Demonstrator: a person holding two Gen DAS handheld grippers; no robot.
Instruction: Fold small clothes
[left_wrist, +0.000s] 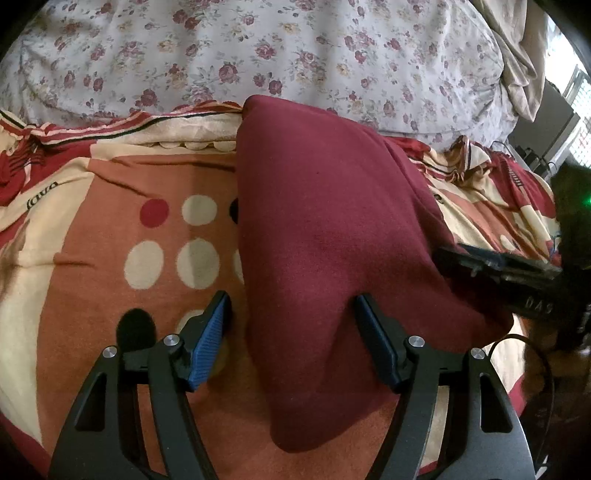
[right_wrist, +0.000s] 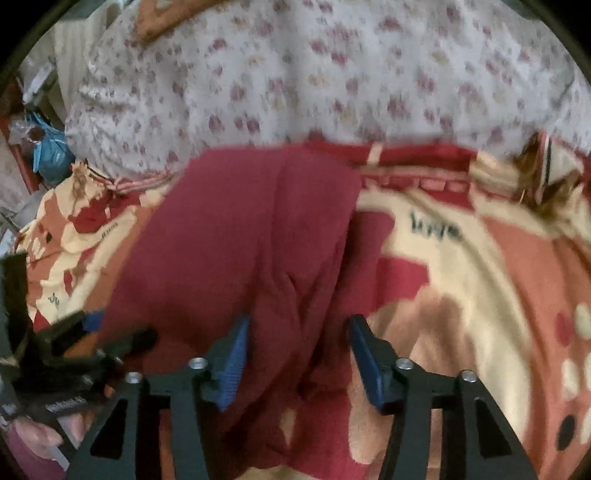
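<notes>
- a maroon garment (left_wrist: 325, 206) is lying folded into a long strip on a patterned blanket (left_wrist: 110, 229), running from the near edge to the far side.
- its far end is reaching a floral quilt (left_wrist: 258, 55).
- the left gripper (left_wrist: 293, 321) is standing released, blue pads (left_wrist: 208, 339) apart, straddling the garment's left edge.
- the right gripper (right_wrist: 299, 347) is hanging spread over the cloth's right part, its pads not pressing the fabric.

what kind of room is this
Most likely a bedroom: the maroon garment lies on a bed with a patterned blanket, and a floral quilt is bunched behind it.
</notes>
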